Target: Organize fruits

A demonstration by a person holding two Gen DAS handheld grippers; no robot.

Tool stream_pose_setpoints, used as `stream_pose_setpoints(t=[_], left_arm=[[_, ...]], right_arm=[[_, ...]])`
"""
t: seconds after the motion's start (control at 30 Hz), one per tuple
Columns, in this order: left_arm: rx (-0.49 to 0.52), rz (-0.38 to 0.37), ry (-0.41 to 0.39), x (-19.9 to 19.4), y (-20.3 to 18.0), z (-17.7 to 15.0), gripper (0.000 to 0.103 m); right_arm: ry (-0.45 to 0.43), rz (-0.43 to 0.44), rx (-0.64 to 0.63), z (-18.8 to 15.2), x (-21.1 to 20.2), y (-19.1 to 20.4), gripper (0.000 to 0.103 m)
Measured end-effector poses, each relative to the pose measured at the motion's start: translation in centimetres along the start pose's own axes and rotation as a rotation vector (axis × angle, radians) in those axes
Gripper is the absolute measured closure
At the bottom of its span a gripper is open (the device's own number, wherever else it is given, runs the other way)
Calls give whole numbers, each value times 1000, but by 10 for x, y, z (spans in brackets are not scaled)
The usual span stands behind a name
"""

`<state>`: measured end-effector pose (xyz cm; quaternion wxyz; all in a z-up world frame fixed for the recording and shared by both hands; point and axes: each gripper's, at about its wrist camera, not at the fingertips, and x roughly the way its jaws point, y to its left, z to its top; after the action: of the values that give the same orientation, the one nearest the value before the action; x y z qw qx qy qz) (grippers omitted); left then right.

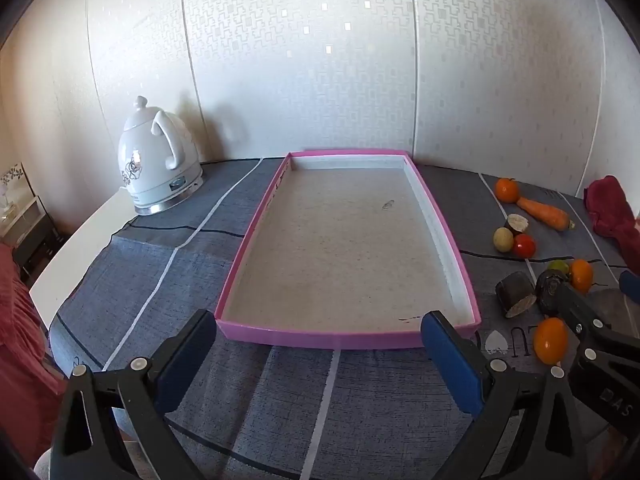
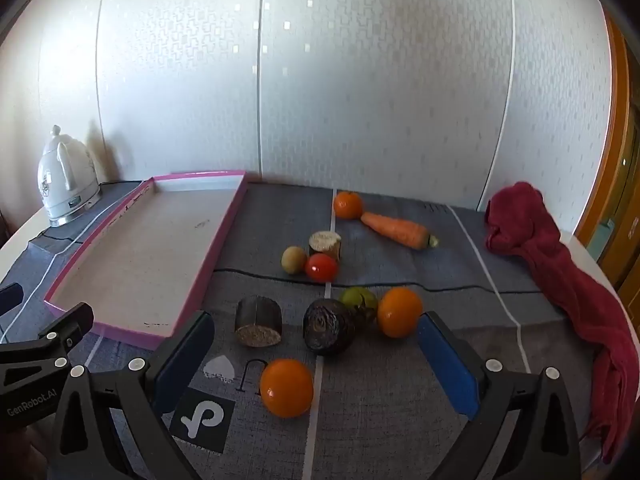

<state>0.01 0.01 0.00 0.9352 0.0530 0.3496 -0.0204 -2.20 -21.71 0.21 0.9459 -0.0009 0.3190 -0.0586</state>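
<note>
A shallow pink-rimmed tray (image 1: pixel 344 338) (image 2: pixel 224 236) lies empty on the grey cloth. My left gripper (image 1: pixel 320 344) is open in front of its near wall, holding nothing. Right of the tray lies scattered produce: a near orange (image 2: pixel 286 387) (image 1: pixel 551 340), another orange (image 2: pixel 399 312), a far orange (image 2: pixel 348 205), a carrot (image 2: pixel 398 230), a tomato (image 2: pixel 321 267), a yellowish fruit (image 2: pixel 294 259), a green fruit (image 2: pixel 357 297), a dark beet (image 2: pixel 328 326) and two cut dark stubs (image 2: pixel 258 321) (image 2: pixel 325 243). My right gripper (image 2: pixel 316 344) is open above the near orange, touching nothing.
A white ceramic kettle (image 1: pixel 158 164) (image 2: pixel 66 178) stands at the table's far left. A crumpled dark red cloth (image 2: pixel 560 276) (image 1: pixel 612 212) drapes along the right edge. A patterned wall closes the back. The table's white edge (image 1: pixel 76 248) shows at left.
</note>
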Motion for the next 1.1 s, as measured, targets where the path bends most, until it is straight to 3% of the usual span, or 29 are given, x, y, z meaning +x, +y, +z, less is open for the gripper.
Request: stream_pose_setpoints(t=[0.37,1.1], left_arm=[[-12,-15,2,4,-1,1,0],[-13,-11,0,4,-13,-1,0]], right_arm=[[-1,-2,-27,-14,-1,6,0],[43,15,25,-6,8,-2,0]])
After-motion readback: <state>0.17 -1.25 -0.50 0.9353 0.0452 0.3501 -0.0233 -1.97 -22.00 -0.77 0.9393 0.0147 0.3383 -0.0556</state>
